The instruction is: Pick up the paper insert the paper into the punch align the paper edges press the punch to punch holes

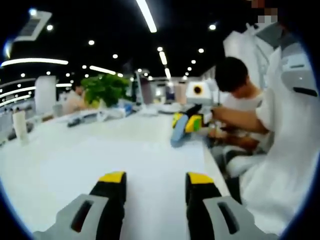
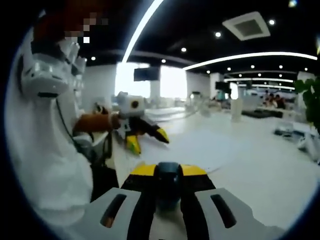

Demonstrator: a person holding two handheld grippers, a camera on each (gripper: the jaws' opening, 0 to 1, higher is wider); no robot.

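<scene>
A: Blue-grey plastic, the punch (image 2: 168,186), pinched tight between the right gripper's (image 2: 168,172) jaws. It sits at or just above the white table (image 2: 260,165); I cannot tell which.

B: Paper?

A: A pale sheet (image 2: 200,146), probably it, lies flat just beyond the punch. White on white, so the edge is faint.

B: Other hand?

A: The left gripper (image 1: 156,182) has its jaws apart and holds nothing, well apart from the punch. My reading: it is free to fetch the sheet while the right steadies the punch.
</scene>
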